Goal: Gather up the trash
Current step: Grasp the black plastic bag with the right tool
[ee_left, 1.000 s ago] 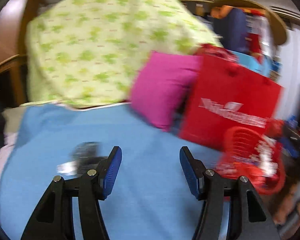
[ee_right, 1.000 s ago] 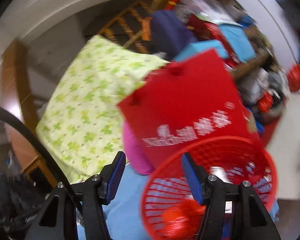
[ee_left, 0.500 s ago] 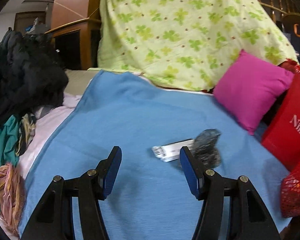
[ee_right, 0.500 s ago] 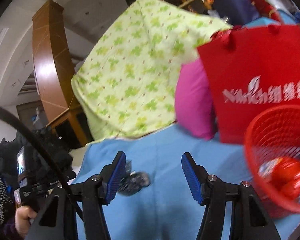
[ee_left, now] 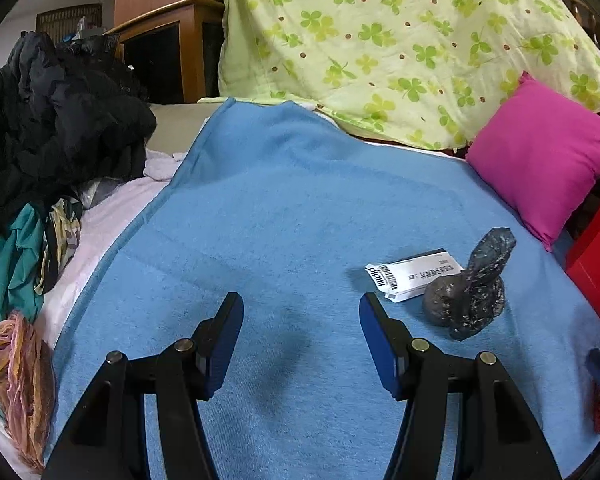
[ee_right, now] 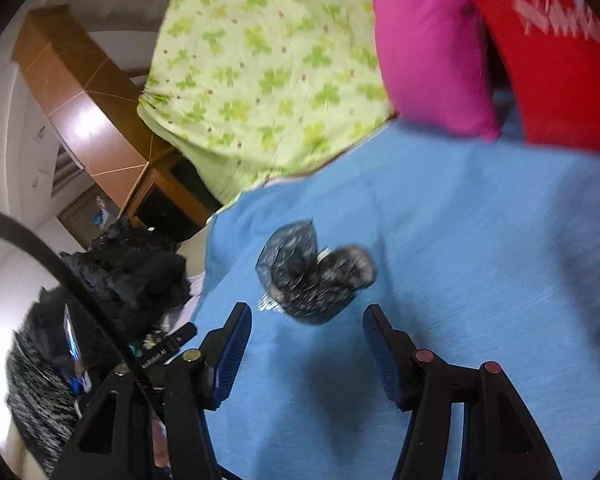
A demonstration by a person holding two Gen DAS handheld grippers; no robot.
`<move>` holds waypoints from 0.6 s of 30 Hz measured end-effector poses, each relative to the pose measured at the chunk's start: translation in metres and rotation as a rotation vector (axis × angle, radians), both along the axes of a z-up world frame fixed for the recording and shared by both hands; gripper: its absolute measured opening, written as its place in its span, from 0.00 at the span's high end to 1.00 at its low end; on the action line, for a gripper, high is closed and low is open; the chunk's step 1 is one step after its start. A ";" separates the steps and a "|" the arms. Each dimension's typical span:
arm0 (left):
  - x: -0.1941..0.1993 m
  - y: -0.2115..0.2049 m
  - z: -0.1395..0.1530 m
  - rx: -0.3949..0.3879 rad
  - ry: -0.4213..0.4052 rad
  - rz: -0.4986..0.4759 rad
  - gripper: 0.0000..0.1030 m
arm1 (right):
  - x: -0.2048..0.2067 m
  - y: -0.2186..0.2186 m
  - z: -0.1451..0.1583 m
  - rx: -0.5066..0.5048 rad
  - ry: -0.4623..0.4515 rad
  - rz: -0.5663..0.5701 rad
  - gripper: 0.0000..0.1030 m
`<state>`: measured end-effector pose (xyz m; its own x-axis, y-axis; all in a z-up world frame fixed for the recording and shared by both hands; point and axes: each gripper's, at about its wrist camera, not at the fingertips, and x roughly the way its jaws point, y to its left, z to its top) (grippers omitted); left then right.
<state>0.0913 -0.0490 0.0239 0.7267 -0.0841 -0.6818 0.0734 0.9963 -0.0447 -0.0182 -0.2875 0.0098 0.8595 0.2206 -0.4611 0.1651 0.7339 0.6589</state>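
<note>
A crumpled dark plastic bag (ee_left: 470, 292) and a flat white packet with a barcode (ee_left: 414, 274) lie side by side on a blue blanket (ee_left: 284, 216). My left gripper (ee_left: 300, 320) is open and empty, low over the blanket, with both items just to its right. In the right wrist view the dark bag (ee_right: 312, 276) lies a short way ahead of my right gripper (ee_right: 306, 336), which is open and empty; only a corner of the white packet (ee_right: 266, 304) shows under the bag.
A green clover-print cover (ee_left: 400, 40) and a pink cushion (ee_left: 544, 152) stand behind the blanket. A red bag (ee_right: 556, 52) stands at the right. A pile of dark clothes (ee_left: 48, 120) lies at the left, with a wooden cabinet (ee_left: 168, 40) behind.
Both grippers have swung left, away from the red basket, which has left both views. The dark bag and white packet now lie ahead of the right gripper.
</note>
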 end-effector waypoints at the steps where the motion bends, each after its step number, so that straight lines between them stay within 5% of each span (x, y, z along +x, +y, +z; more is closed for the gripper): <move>1: 0.002 0.000 -0.001 -0.002 0.005 -0.002 0.41 | 0.007 0.000 -0.004 0.030 0.009 0.006 0.40; 12: 0.018 -0.004 -0.009 0.024 0.032 -0.026 0.41 | 0.101 -0.008 -0.051 0.253 0.125 -0.068 0.38; 18: 0.027 -0.002 -0.015 0.042 0.041 -0.023 0.41 | 0.142 -0.006 -0.074 0.246 0.281 -0.148 0.33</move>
<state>0.1179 -0.0507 0.0089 0.6965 -0.0710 -0.7140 0.0950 0.9955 -0.0064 0.1240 -0.2938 -0.0643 0.7380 0.2370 -0.6318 0.4563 0.5146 0.7260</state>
